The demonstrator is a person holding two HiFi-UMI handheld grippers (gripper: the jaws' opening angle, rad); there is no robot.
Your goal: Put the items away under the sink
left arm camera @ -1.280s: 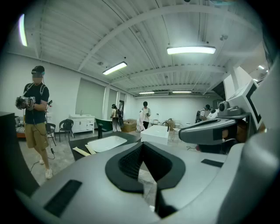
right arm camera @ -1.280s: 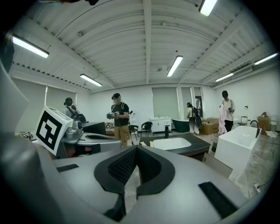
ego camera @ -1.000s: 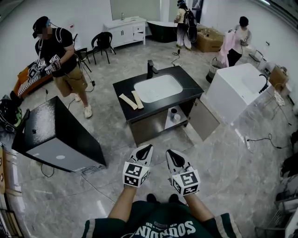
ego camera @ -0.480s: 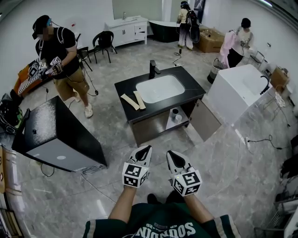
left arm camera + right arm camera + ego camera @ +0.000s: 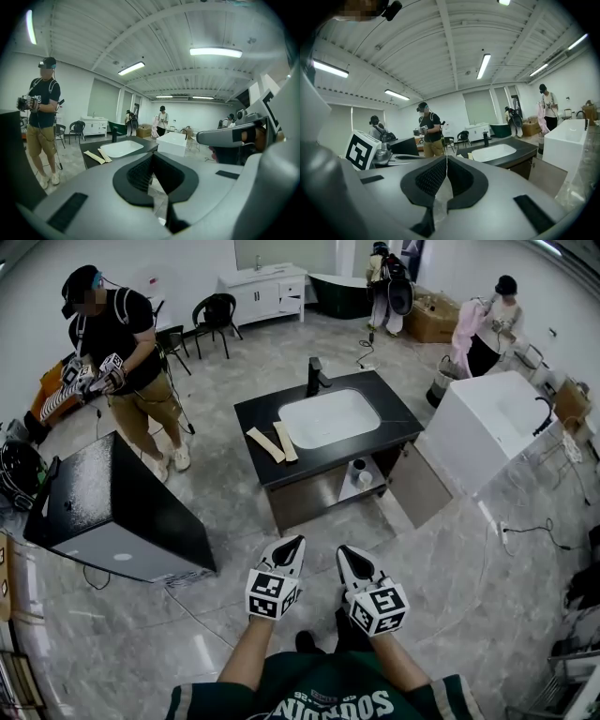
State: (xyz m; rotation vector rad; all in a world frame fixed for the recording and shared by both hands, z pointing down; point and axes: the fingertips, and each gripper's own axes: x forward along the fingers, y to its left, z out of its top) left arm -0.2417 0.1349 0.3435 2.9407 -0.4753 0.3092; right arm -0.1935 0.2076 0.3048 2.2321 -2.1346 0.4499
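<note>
Lying flat on the black bench (image 5: 255, 414), just left of the basin (image 5: 330, 418), two pale strips (image 5: 265, 444) slant lengthwise toward its near edge. Well apart from them hang the left gripper (image 5: 294, 542) and right gripper (image 5: 343, 551), jaws closed, empty.

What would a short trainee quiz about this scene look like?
1. True or false: the left hand-held gripper and the right hand-held gripper are both shut and empty.
2. Where do the two pale strips lie? A on the floor; B on the black countertop beside the white basin; C on a chair.
3. Fill in: the cabinet door under the sink stands ____.
Key: 1 true; 2 B; 3 open.
</note>
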